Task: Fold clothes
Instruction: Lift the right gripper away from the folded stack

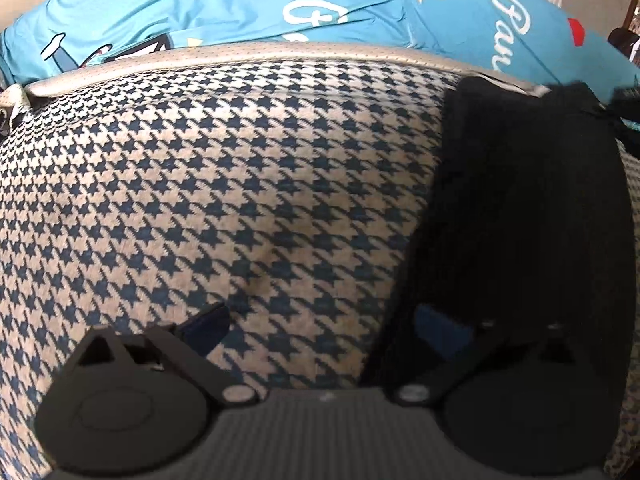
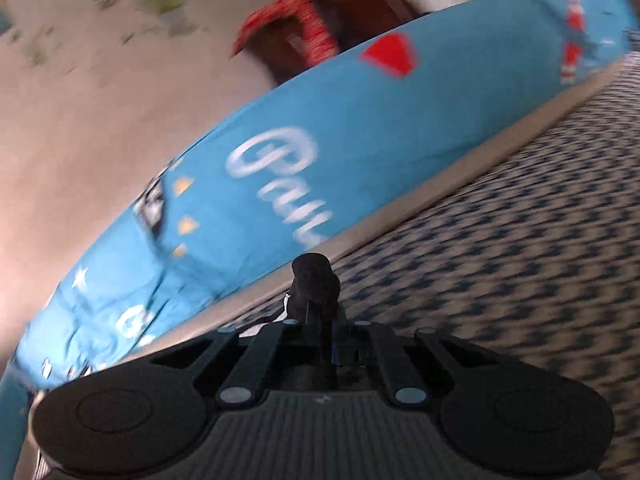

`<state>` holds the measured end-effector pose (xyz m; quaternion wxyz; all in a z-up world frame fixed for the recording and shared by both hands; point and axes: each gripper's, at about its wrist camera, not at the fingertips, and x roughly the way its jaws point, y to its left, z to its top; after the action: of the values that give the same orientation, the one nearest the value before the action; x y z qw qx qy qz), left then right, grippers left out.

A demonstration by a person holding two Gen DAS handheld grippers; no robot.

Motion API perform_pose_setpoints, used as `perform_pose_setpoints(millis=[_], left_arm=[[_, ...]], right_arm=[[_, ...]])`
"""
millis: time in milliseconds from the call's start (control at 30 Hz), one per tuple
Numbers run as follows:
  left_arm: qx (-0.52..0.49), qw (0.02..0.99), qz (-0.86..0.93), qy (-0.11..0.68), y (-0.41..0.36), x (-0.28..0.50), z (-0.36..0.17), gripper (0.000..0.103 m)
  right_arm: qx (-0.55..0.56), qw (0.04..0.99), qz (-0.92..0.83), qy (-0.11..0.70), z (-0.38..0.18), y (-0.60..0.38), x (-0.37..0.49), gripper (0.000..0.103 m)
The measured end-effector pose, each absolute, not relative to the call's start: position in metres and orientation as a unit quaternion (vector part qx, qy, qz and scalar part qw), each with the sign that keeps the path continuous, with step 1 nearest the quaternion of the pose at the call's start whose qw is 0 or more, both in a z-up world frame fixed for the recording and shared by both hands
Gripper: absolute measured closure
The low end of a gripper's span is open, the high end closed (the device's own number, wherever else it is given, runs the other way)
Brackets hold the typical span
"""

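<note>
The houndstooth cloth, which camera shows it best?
The left wrist view: the houndstooth cloth fills the frame, pattern sharp. The right wrist view shows only a motion-blurred stretch of it at lower right.

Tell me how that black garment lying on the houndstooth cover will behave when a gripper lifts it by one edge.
The black garment lies limp and follows the houndstooth cover, so it will probably droop. It looks thin, so likely light. The cover looks textured, so pushing may bunch it.
</note>
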<state>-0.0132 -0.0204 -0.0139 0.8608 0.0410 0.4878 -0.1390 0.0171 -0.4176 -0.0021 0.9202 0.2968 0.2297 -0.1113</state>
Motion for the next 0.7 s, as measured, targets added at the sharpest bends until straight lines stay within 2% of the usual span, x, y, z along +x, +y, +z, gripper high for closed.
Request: perform_pose_setpoints(millis=[300, 333, 400, 533, 700], left_arm=[[0.041, 0.868, -0.147, 0.472, -0.028, -0.012, -0.005, 0.000], [0.041, 0.869, -0.149, 0.471, -0.030, -0.012, -0.004, 0.000], [0.043, 0.870, -0.153, 0.467, -0.033, -0.013, -0.003, 0.000], [0.064, 0.872, -0.165, 0.457, -0.038, -0.018, -0.005, 0.000], [0.078, 0.866, -0.180, 0.460, -0.045, -0.031, -0.009, 0.000]], right_arm=[[0.264, 0.874, -0.336, 0.230, 0.012, -0.483, -0.055, 0.096], [0.271, 0.868, -0.339, 0.241, 0.009, -0.490, -0.060, 0.094], [0.269, 0.859, -0.358, 0.250, 0.006, -0.497, -0.069, 0.078], [0.224, 0.866, -0.377, 0.240, 0.018, -0.489, -0.088, 0.058], [0.253, 0.882, -0.308, 0.252, 0.024, -0.473, -0.109, 0.058]])
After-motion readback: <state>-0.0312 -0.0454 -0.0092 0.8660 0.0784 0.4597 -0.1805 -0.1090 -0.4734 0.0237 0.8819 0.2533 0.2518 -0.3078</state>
